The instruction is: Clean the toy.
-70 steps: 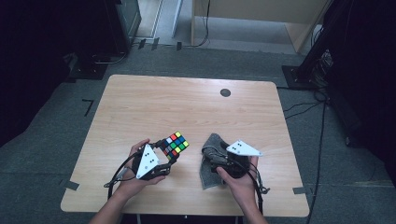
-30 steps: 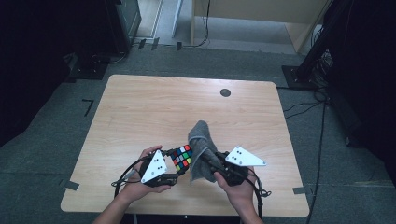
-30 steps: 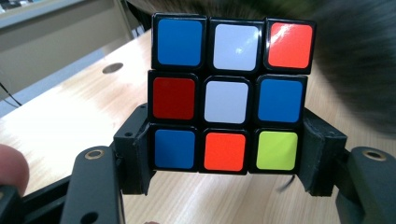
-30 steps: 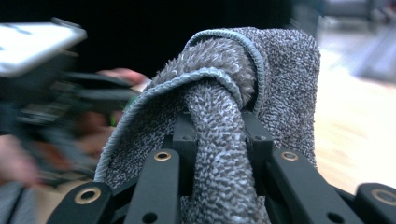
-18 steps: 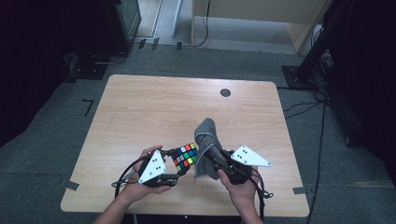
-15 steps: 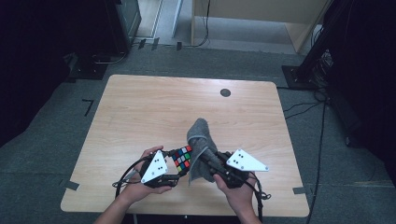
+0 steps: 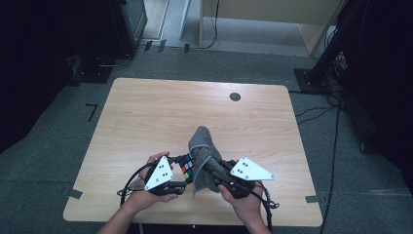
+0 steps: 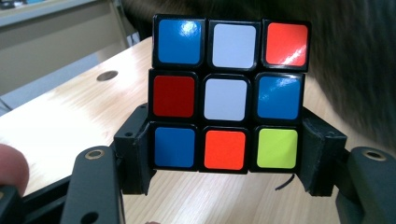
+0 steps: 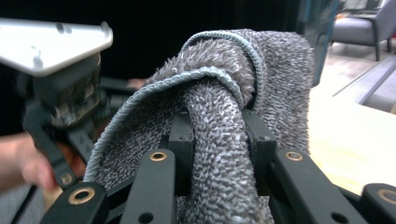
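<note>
Wiping step, by the look of it: you've got the scrambled, black-framed plastic puzzle cube (image 8: 230, 93) clamped in your left hand-held gripper (image 7: 176, 179), both pads squeezing its bottom row from either side, cube lifted just off the pale wooden surface (image 7: 146, 122). Your right hand-held gripper (image 9: 219, 140) is pinched shut on a rolled fold of the grey fluffy microfibre cloth (image 9: 224, 93), so it's closed on fabric with nothing else in there.

Relative to the cube, the cloth sits right up against its right side in the high view, draped tall above it, and looks to be touching or very nearly. The left hand (image 7: 146, 192) is just behind the cube, toward you.

Next move, I'd guess: drag the cloth across a cube face while holding the cube steady. Keep that left grip firm so the cube doesn't twist.
</note>
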Action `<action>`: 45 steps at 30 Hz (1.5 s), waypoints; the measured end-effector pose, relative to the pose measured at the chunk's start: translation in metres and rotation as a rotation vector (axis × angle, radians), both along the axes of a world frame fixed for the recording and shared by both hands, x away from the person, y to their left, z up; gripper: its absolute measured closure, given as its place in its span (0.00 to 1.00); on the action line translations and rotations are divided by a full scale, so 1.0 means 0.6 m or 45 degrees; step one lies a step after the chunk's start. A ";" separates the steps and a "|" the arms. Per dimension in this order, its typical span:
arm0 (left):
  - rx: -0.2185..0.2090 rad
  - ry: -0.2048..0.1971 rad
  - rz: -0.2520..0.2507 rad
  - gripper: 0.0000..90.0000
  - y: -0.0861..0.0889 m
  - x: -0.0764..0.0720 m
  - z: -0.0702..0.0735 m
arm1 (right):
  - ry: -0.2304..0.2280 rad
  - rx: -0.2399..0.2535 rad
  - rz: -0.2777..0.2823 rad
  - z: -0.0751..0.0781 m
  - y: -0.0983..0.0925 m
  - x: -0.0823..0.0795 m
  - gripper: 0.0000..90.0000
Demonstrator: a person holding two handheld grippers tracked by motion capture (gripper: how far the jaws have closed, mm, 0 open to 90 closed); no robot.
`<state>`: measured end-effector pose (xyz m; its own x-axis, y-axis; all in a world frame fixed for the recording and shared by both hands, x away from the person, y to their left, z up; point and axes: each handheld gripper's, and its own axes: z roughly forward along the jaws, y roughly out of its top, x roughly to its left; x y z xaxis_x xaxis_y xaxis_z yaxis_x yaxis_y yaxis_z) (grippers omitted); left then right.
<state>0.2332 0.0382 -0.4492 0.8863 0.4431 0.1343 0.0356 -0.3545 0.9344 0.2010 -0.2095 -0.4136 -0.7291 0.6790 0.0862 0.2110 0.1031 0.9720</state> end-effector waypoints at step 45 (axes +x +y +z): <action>-0.528 0.237 0.031 0.38 0.034 0.017 0.015 | 0.335 0.331 0.082 -0.081 0.029 0.020 0.83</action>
<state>0.2435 0.0587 -0.4401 0.8673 0.4469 -0.2192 0.2198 0.0511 0.9742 0.2131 -0.1922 -0.4623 -0.6995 0.5633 0.4399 0.4581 -0.1191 0.8809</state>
